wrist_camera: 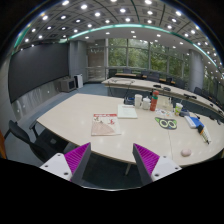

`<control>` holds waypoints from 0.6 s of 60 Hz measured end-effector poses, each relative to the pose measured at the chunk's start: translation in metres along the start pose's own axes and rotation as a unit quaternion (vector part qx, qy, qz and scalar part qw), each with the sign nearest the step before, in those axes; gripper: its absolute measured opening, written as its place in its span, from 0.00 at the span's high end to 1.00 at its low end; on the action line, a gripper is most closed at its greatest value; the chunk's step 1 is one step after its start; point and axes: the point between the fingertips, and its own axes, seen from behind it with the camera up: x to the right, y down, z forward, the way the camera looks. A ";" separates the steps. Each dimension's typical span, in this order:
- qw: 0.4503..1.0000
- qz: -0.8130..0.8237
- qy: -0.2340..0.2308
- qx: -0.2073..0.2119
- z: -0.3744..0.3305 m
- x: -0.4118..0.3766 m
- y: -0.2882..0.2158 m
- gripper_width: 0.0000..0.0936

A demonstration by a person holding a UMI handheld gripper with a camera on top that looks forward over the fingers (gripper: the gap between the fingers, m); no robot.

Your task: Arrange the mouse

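Note:
A small pale mouse lies near the front right edge of a large beige table, beyond and to the right of my fingers. My gripper is open and empty, held high and well back from the table's front edge. Its magenta pads stand wide apart with only floor and the table's edge between them. Nothing is held.
On the table lie a red booklet, a white sheet, several bottles and boxes, a green looped object and dark items. A dark chair stands at the table's left. More tables stand behind.

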 end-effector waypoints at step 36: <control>0.981 0.058 0.174 -0.068 0.030 0.285 0.175 0.11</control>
